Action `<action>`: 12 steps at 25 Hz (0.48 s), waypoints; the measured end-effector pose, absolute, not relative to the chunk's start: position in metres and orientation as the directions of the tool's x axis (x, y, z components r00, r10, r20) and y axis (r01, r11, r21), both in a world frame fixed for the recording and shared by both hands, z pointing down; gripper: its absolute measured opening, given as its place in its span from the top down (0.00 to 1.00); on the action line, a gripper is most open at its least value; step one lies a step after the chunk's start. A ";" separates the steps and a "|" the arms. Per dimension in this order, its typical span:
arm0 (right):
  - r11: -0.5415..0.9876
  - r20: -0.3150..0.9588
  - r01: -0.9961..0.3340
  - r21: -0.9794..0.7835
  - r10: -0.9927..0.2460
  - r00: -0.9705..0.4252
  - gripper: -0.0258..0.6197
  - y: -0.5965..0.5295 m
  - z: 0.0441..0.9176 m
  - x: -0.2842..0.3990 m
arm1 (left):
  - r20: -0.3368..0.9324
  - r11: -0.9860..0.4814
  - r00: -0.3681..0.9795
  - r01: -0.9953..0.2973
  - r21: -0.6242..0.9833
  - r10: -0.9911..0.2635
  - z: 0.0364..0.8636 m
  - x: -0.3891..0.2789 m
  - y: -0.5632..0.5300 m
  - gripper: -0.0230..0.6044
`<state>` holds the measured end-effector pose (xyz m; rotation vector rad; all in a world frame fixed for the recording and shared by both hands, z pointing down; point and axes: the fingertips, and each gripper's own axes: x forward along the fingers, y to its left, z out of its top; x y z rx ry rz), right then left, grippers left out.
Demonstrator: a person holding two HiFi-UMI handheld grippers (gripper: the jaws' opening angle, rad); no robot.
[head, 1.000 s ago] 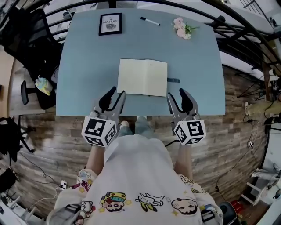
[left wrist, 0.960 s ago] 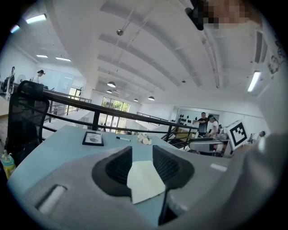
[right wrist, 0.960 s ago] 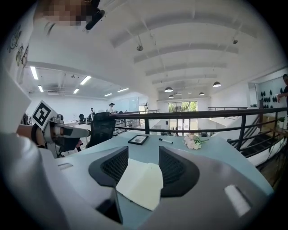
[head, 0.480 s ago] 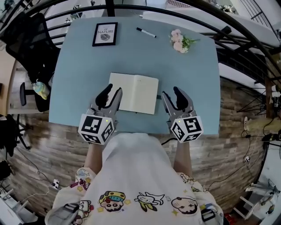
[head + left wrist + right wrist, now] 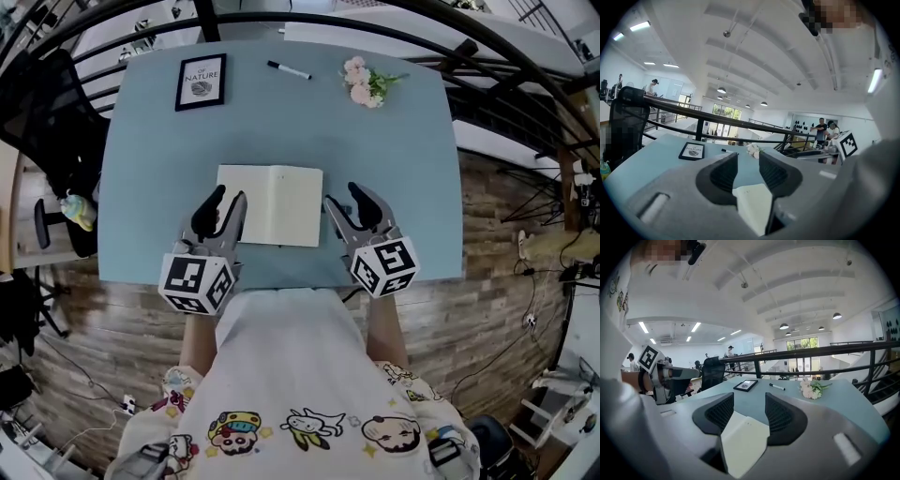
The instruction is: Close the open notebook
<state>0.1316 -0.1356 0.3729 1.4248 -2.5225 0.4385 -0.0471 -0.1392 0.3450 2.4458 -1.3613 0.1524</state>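
Note:
The open notebook lies flat with blank cream pages on the blue table, near its front edge. My left gripper hovers over the notebook's left edge, open, with nothing between its fingers. My right gripper stands just off the notebook's right edge, open and empty as well. In the left gripper view the notebook shows low between the left gripper jaws. In the right gripper view the notebook lies below and in front of the right gripper.
At the table's far side stand a framed picture, a black pen and a small bunch of pink flowers. A black office chair is to the left. Black railings curve round the far and right sides.
Both grippers have moved forward from the table's front edge and now flank the notebook's left and right sides. Their jaws look unchanged. The notebook stays open.

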 end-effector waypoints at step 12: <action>0.481 0.417 -0.860 -0.170 -0.756 -0.505 0.65 -0.135 0.406 0.119 | 0.304 -0.510 0.585 -0.808 0.294 -0.752 0.375 -0.044 -0.142 0.75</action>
